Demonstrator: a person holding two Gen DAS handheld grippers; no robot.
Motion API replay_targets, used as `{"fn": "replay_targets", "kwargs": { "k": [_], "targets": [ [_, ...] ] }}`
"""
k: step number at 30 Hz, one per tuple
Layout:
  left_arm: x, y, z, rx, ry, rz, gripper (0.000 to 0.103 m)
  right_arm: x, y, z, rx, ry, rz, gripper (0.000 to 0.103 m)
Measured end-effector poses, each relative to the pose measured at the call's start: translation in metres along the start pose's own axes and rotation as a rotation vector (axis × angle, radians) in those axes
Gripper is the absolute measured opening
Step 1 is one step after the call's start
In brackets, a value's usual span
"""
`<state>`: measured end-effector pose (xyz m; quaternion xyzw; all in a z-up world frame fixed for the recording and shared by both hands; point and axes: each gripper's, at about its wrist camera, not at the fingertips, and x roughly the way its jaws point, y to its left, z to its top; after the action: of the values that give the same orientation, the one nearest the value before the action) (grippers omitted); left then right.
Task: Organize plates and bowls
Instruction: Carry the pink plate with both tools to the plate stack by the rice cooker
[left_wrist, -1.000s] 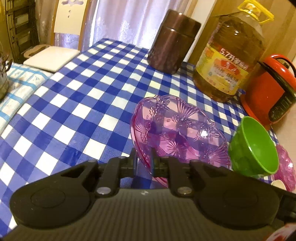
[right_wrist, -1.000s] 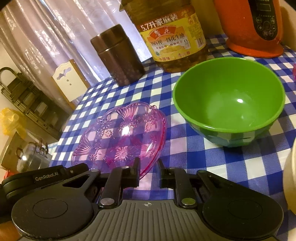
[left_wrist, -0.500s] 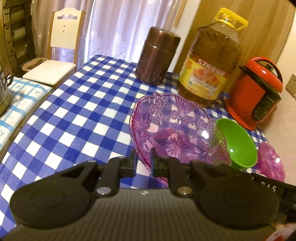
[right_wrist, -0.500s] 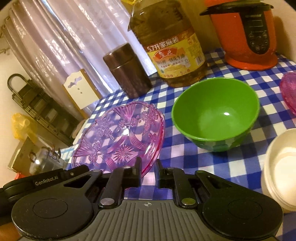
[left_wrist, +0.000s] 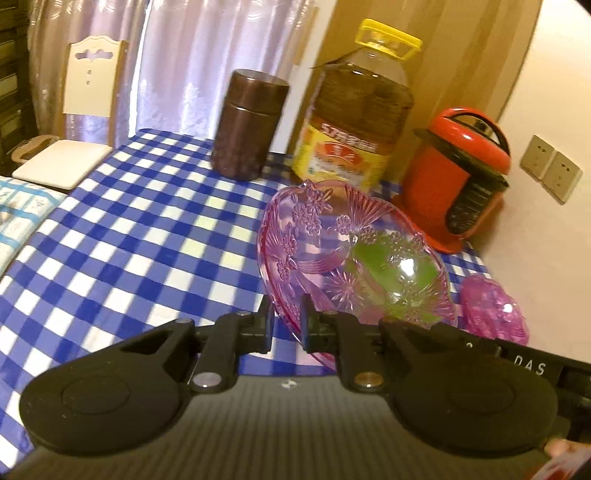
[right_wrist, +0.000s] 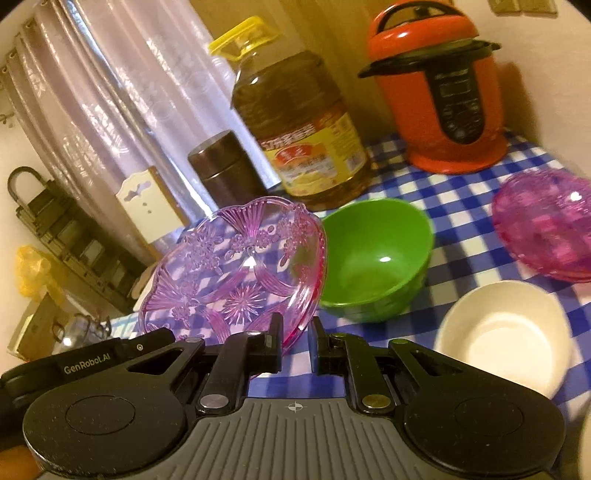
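A clear pink glass plate (left_wrist: 332, 236) with a flower pattern hangs tilted above the blue checked table (left_wrist: 140, 229). My left gripper (left_wrist: 286, 323) is shut on its near rim. My right gripper (right_wrist: 296, 334) is shut on the rim of the same plate (right_wrist: 236, 273) from the other side. A green bowl (right_wrist: 376, 258) stands on the cloth just right of the plate; in the left wrist view the green bowl (left_wrist: 391, 269) shows through the glass. A white bowl (right_wrist: 506, 332) sits at the near right. More pink glass dishes (right_wrist: 546, 225) lie stacked at the far right.
At the back stand a brown canister (left_wrist: 251, 125), a big oil bottle (left_wrist: 354, 122) and a red cooker (left_wrist: 461, 173). A pale chair (left_wrist: 74, 122) is past the table's left edge. The other gripper's black body (right_wrist: 88, 365) sits at the lower left.
Both grippers have risen with the pink plate, lifting it off the cloth and carrying it right. In the left wrist view it now covers the green bowl. The white bowl has come into view.
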<state>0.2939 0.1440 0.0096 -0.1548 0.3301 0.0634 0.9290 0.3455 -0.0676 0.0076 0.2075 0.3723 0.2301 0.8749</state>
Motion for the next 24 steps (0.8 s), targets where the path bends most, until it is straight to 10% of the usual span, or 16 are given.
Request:
{"fn": "replay_targets", "kwargs": {
  "k": [24],
  "targets": [
    [0.028, -0.099, -0.005, 0.104, 0.025, -0.139, 0.012, -0.063, -0.078, 0.026, 0.097, -0.090, -0.120, 0.014]
  ]
}}
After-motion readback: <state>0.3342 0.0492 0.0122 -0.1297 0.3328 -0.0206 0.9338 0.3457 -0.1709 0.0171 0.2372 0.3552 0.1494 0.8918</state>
